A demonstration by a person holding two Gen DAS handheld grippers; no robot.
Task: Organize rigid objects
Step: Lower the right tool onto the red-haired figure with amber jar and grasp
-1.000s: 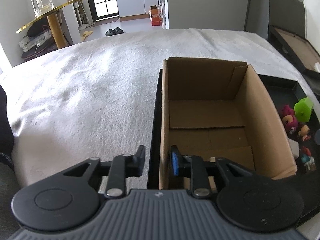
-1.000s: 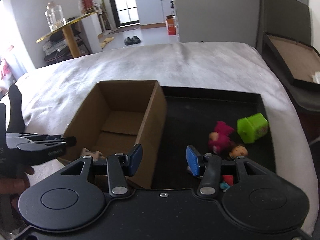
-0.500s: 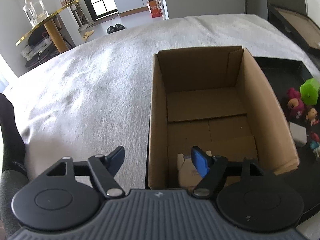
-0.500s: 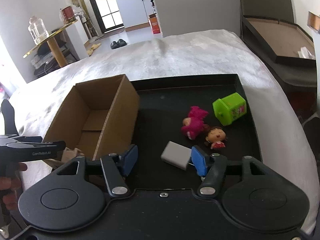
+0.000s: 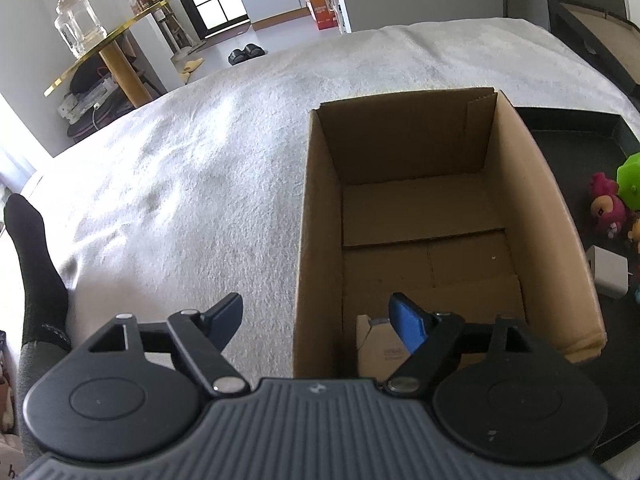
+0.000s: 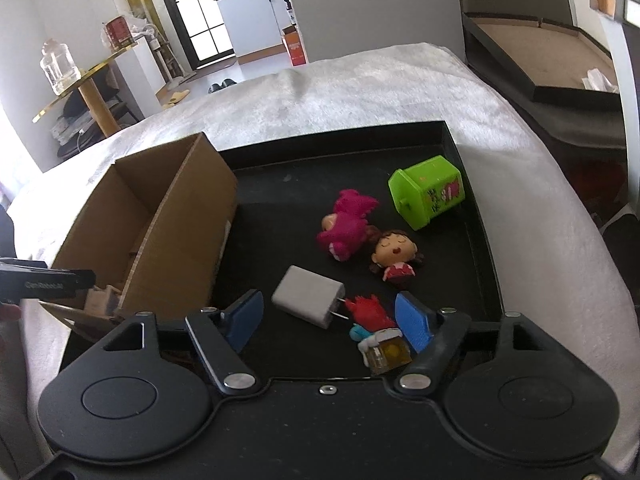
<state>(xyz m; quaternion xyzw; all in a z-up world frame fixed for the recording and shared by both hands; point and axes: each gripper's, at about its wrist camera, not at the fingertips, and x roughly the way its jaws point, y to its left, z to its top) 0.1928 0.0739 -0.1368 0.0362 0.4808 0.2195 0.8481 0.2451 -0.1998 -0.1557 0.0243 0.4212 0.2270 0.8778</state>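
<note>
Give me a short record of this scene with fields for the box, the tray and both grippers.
box: open cardboard box, one small beige item at its near end
tray: black tray holding a green toy bin, pink plush, doll, white charger and red-haired figure
left gripper: jaws opening, straddling the box's left wall
right gripper: jaws opening above the charger and the red-haired figure, gripping nothing

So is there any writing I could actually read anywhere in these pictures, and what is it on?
"GenRobot.AI", roughly, in pale letters on the side of the black left gripper; blurred, so uncertain.
Green toy bin's sticker: red and green marks, unreadable.
Small beige carton inside the brown cardboard box: printed label, too small.
Red tin on the far shelf: blurred.
</note>
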